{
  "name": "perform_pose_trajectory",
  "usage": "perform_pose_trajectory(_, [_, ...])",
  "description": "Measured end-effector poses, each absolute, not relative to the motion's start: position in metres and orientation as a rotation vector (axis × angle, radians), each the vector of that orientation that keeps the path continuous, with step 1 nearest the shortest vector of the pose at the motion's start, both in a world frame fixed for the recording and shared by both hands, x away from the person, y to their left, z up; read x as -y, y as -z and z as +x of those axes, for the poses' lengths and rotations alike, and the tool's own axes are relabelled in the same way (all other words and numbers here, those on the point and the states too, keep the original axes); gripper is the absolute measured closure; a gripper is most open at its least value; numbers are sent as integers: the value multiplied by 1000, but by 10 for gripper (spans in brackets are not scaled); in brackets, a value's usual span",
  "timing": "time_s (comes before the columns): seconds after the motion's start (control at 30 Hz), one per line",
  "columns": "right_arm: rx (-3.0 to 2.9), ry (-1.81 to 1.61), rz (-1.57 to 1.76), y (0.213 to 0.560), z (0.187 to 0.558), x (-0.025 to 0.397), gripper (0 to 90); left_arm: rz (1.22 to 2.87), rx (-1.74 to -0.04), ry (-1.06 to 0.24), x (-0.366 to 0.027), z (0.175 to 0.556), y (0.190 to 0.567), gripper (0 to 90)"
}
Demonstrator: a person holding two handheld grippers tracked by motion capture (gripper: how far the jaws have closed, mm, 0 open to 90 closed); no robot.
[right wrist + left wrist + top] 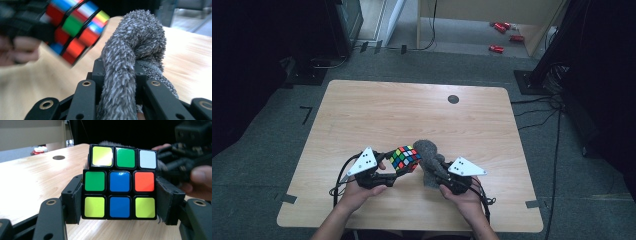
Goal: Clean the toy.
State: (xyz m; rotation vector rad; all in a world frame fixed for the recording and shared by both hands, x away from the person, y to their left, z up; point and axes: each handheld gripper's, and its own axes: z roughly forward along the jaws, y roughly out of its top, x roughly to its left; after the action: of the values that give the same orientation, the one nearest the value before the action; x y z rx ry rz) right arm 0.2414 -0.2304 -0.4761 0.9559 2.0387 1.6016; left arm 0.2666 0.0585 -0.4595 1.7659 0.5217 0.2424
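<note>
A scrambled colour cube (405, 158) (120, 182) is held off the wooden table (412, 110), with my left gripper (393, 161) (119, 200) shut on its two sides. Its yellow, green, blue, white and orange squares face the left gripper view. Just right of it, a fuzzy grey cloth (428, 160) (130, 62) stands up from my right gripper (435, 165) (119, 72), which is shut on it. The cloth's bunched top sits close beside the cube (75, 27); whether they touch I cannot tell. A hand holds each gripper.
A round dark grommet (453, 99) (58, 157) sits in the table's far right part. Red objects (502, 35) lie on the floor beyond the table, near a light cabinet. Cables run along the floor on the right.
</note>
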Motion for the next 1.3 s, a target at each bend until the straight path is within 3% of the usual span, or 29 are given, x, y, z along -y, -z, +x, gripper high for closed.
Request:
perform_pose_trajectory(0.4, [-2264, -1573, 748, 488, 232, 199, 720, 1715, -548, -241, -66, 269, 456, 349])
perform_pose_trajectory(0.7, [-2048, -1382, 1189, 498, 257, 253, 684, 1730, -598, -252, -68, 273, 458, 349])
perform_pose_trajectory(0.77, [-2054, -1334, 1229, 504, 260, 256, 622, 1735, -612, -253, -67, 274, 459, 349])
perform_pose_trajectory(0.87, [-1994, -1341, 1239, 502, 261, 258, 414, 1737, -638, -247, -67, 276, 460, 349])
perform_pose_trajectory(0.93, [-1935, -1408, 1190, 494, 257, 258, 327, 1736, -660, -243, -67, 277, 460, 349])
perform_pose_trajectory(1.3, [-2021, -1489, 771, 487, 239, 217, 242, 1765, -700, -162, -60, 279, 458, 349])
